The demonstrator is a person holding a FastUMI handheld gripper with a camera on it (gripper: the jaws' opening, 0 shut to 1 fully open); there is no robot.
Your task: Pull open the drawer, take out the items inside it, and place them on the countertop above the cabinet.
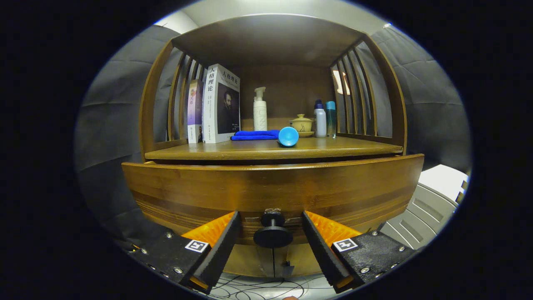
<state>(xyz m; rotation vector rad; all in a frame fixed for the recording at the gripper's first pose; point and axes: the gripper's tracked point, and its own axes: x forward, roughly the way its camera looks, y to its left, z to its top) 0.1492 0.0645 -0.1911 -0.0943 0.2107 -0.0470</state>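
Observation:
A wooden drawer front [270, 187] spans the cabinet just ahead of me. Its black round knob [272, 235] sits between my fingers. My gripper [270, 213] is open, one finger on each side of the knob with a gap to it on both sides. A dark slit runs between the drawer's top edge and the countertop [333, 146] above; the drawer's inside is hidden. On the countertop lie a folded blue cloth [255, 134] and a blue cup [288, 136] on its side.
Two books [220, 104] stand at the countertop's left, with a white pump bottle [260, 109] behind the cloth. A lidded tea bowl [301, 124] and two bottles [325, 118] stand to the right. Slatted wooden sides enclose the shelf. A white plastic unit [433, 200] stands right of the cabinet. Cables [258, 287] lie on the floor.

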